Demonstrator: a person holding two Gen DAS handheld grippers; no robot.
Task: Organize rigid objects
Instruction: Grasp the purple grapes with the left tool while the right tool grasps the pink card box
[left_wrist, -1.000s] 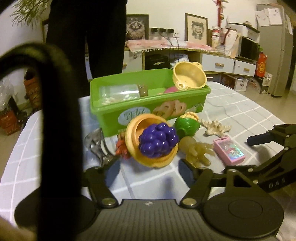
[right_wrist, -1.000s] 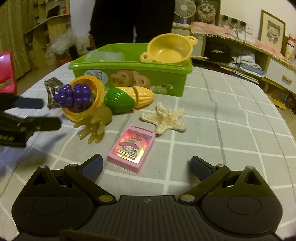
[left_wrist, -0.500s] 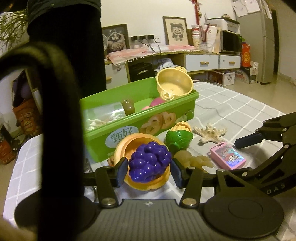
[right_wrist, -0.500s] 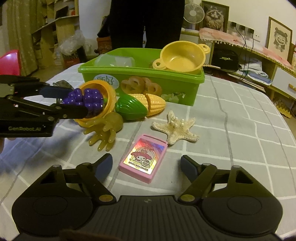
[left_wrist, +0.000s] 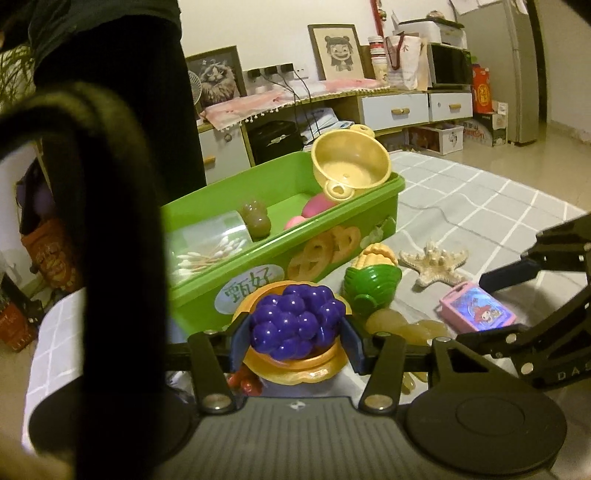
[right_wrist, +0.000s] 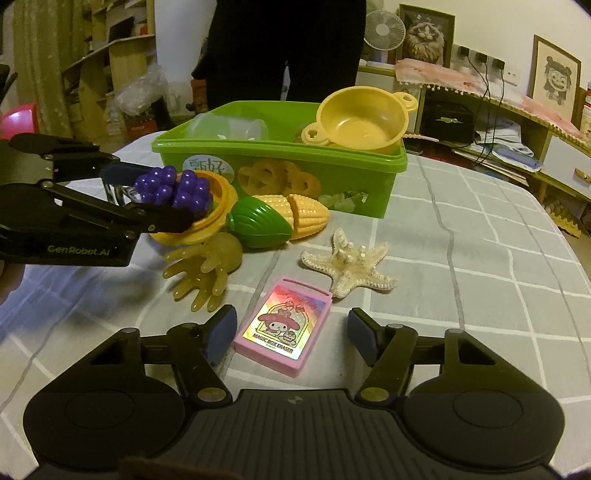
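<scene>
My left gripper is shut on a purple toy grape bunch, one pad pressing each side. The bunch rests in an orange toy bowl in front of the green bin. In the right wrist view the same gripper comes in from the left, closed on the grapes. My right gripper is closing around a pink eraser box that lies flat on the checked cloth. A narrow gap shows at each pad, so neither pad touches the box.
A yellow toy pot sits on the bin's right end. A toy corn, a starfish and a translucent yellow hand toy lie between the bin and the box. A person in black stands behind the table.
The left jaws came in from either side and closed on the grapes, and the left view rolled. The right jaws narrowed from wide open to just outside the pink box.
</scene>
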